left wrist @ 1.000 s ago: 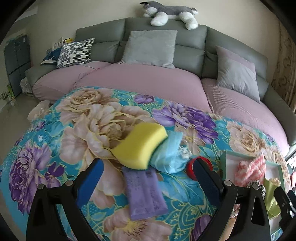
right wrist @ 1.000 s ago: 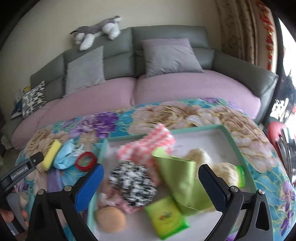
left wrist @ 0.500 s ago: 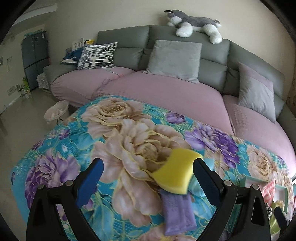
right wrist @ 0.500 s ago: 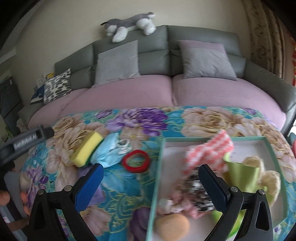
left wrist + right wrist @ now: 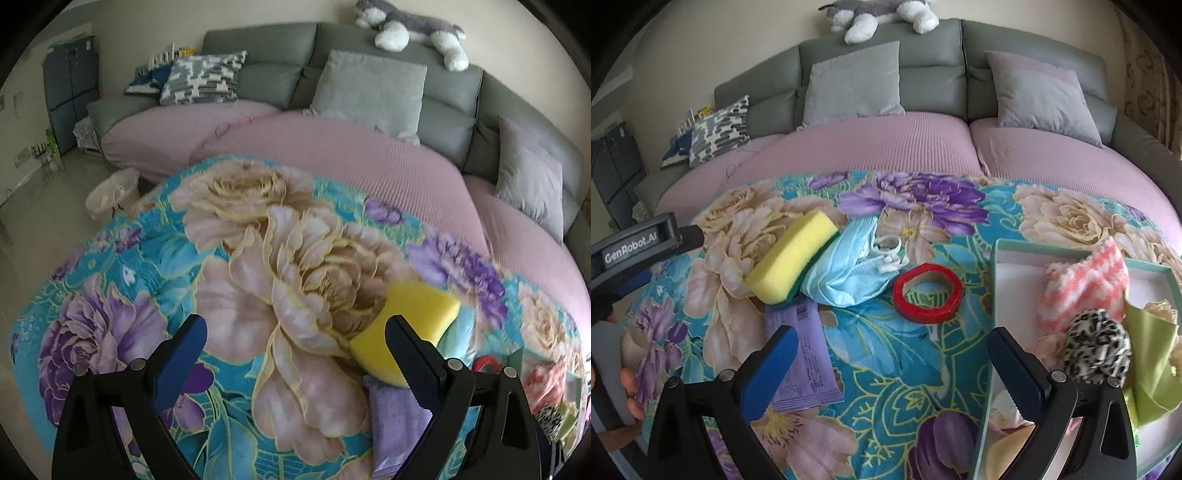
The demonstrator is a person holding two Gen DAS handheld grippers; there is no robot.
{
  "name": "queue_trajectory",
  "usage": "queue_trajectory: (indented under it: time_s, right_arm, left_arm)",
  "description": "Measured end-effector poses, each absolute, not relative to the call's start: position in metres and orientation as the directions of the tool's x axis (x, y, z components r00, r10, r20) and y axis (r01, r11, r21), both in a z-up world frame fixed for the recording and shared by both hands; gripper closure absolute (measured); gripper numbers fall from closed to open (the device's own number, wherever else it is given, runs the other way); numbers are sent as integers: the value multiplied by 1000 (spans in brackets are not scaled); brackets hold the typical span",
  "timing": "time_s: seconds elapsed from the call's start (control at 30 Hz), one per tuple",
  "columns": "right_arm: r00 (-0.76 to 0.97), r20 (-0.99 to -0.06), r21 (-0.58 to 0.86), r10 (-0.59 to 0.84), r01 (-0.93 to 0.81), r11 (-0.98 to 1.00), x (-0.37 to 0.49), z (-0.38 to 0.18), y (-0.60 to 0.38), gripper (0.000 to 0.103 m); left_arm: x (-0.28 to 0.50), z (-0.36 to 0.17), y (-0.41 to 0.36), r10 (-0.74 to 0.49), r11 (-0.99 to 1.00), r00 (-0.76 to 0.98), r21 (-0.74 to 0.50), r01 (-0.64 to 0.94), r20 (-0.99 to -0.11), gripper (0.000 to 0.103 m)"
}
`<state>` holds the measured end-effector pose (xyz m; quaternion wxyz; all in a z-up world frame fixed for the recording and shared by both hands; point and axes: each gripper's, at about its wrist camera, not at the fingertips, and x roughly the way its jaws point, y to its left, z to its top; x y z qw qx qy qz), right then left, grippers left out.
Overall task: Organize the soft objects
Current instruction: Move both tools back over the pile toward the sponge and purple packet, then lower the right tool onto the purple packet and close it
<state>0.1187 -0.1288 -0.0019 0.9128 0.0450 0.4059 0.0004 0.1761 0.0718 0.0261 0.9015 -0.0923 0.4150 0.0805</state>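
- While four soft things lie loose on the floral blanket [image 5: 923, 369], the step in hand looks like picking the next one for the pale green tray [image 5: 997, 280]
- Left gripper [image 5: 295, 354]: jaws apart, empty; yellow foam sponge [image 5: 410, 325] just beyond its right finger, flat purple sachet [image 5: 399, 424] beneath that finger
- Right gripper [image 5: 890, 362]: spread wide, empty; red ring [image 5: 927, 293] ahead between the fingers, crumpled blue face mask [image 5: 846, 273] ahead-left, tray right
- Next move likely calls for lowering and closing
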Motion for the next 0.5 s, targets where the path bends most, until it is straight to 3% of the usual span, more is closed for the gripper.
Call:
queue_trajectory:
  time_s: [0.5]
  right_arm:
    - [595,-801,27,59,-62,998,134,-36,-86,0]
  left_arm:
    - [180,-26,97,19,972,512,-104,-211,-859,6]
